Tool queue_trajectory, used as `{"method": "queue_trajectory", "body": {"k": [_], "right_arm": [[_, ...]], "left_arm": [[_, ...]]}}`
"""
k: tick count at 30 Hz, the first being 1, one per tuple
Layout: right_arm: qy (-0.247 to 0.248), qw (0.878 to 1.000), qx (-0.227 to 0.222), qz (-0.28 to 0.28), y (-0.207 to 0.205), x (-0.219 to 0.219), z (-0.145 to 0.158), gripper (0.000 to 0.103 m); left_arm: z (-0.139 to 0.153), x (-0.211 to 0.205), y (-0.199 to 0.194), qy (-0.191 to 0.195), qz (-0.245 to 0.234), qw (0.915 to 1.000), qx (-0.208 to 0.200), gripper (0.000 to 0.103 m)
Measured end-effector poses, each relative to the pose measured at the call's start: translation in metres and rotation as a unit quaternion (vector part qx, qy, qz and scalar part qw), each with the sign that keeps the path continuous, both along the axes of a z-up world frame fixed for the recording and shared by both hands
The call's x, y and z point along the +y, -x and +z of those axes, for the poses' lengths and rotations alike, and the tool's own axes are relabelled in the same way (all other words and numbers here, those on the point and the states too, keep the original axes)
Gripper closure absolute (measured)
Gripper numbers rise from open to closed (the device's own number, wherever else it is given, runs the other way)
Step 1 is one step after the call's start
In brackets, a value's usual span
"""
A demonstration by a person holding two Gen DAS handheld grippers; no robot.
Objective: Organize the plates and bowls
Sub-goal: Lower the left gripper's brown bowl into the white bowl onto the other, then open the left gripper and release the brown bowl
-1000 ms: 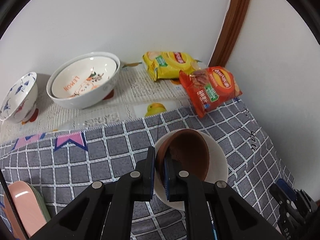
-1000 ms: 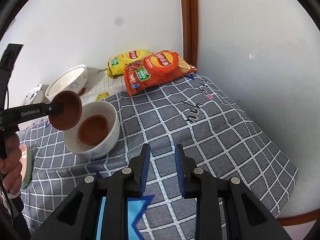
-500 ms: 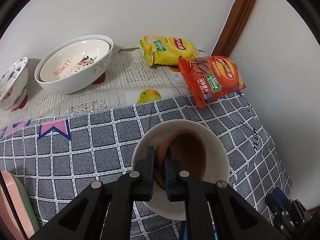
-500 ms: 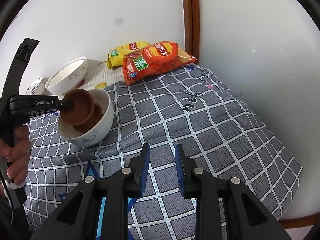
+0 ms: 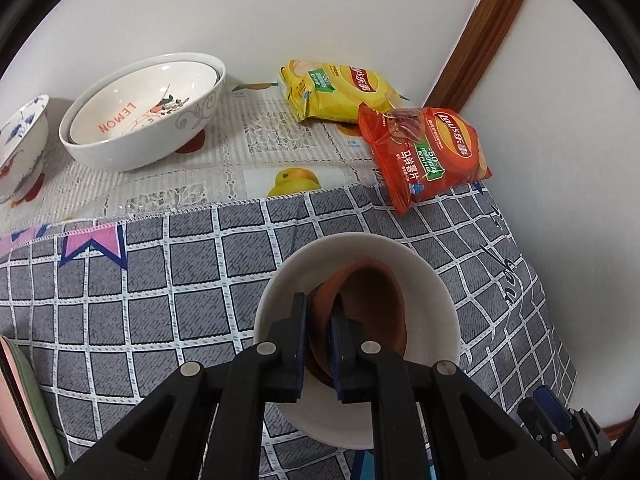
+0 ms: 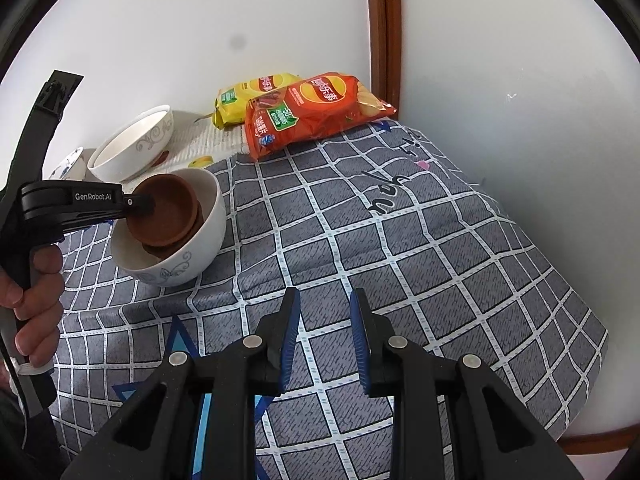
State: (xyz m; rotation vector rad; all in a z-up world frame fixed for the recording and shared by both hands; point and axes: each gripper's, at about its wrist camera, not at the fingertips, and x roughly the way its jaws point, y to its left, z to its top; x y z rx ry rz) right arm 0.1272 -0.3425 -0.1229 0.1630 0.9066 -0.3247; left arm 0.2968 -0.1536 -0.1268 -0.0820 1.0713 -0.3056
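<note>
Since a second ago the brown bowl [image 6: 164,210] has come down from above the rim into the white bowl [image 6: 200,248], low centre of the left view. Left gripper [image 5: 319,312] is pinched on the brown bowl's near rim; the bowl is tilted, leaning on a second brown bowl [image 6: 160,249] already nested below. Right gripper [image 6: 324,320] hangs at a narrow gap, holding nothing, over the grey checked cloth [image 6: 400,240] on the desk.

Judgement: the nesting step is nearly done. Level the bowl so its rim sits flat on the one beneath, then part the fingers and back straight out without nudging the white bowl's wall.

Farther out: two large white bowls [image 5: 140,116] stacked upper left, a blue-patterned bowl [image 5: 20,148] at the left edge, chip bags [image 5: 424,152] at upper right.
</note>
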Motion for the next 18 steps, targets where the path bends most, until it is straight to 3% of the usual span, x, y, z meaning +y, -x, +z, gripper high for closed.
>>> {"method": "queue_trajectory", "body": {"k": [18], "right_arm": [[-0.01, 1.0, 0.013, 0.005, -0.0008, 0.0075, -0.0065, 0.077]], "left_arm": [[-0.0063, 0.0045, -0.0003, 0.024, -0.002, 0.9996, 0.017, 0.092]]}}
